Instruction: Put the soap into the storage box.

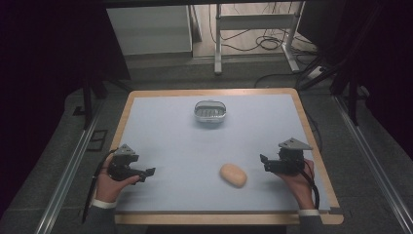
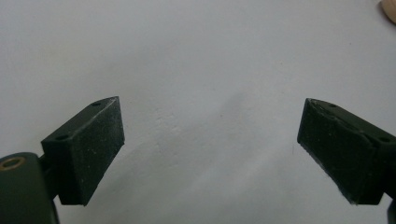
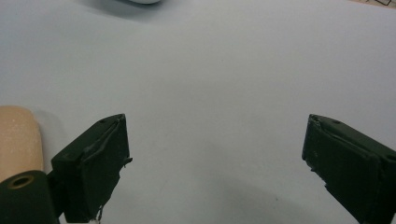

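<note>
- Two grippers, both with jaws spread wide and nothing between them, hover low over the pale blue table [image 1: 160,126] as I run the rig from afar.
- Left gripper [image 1: 149,172], seen from above, sits in the person's left hand [image 1: 109,185] near the table's near-left corner, its jaws pointing toward the middle; in its own view the two black pads stand far apart over bare tabletop.
- Right gripper [image 1: 263,162] sits in the right hand [image 1: 297,183] near the near-right edge, jaws aimed inward and facing the left one across the table; its own view shows the same wide gap, empty.
- Between the two, closer to the right gripper, lies a tan bread roll [image 1: 233,175], flat on the table and touched by neither; it shows just beside one jaw in the right gripper view [image 3: 17,140].
- Farther out, well beyond both grippers toward the table's far edge, rests a small oval metal tin [image 1: 210,111].
</note>
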### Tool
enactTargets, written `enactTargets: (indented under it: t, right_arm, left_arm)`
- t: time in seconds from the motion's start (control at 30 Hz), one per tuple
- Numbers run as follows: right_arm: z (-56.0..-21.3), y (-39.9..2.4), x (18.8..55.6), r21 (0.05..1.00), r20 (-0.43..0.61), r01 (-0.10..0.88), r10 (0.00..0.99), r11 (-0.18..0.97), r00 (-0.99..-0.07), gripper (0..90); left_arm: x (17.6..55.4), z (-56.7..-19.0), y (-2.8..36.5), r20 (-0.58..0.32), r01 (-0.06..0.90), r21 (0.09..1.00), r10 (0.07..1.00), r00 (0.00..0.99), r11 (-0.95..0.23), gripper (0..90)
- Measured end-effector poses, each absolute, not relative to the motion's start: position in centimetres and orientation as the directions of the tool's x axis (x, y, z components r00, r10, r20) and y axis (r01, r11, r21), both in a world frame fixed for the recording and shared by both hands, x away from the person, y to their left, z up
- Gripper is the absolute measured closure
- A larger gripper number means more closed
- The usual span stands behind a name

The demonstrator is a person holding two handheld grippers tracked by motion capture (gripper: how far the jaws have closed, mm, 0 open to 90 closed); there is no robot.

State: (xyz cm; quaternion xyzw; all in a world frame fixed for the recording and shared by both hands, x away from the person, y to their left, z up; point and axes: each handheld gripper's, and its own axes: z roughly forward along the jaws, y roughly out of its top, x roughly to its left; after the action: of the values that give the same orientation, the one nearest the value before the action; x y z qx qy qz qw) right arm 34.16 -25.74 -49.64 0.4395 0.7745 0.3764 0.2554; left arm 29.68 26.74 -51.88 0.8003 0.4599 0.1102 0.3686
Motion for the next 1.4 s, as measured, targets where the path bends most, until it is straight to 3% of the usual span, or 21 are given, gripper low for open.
enactTargets:
  t: [1.4]
  right_arm:
    - [-48.4,-27.5,33.0,0.798,-0.069,0.508,0.887,0.323,-0.456,17.6]
  left_arm:
    - [29.6,-51.4,26.5,-0.146,0.639,0.699,0.81,0.567,-0.321,7.7]
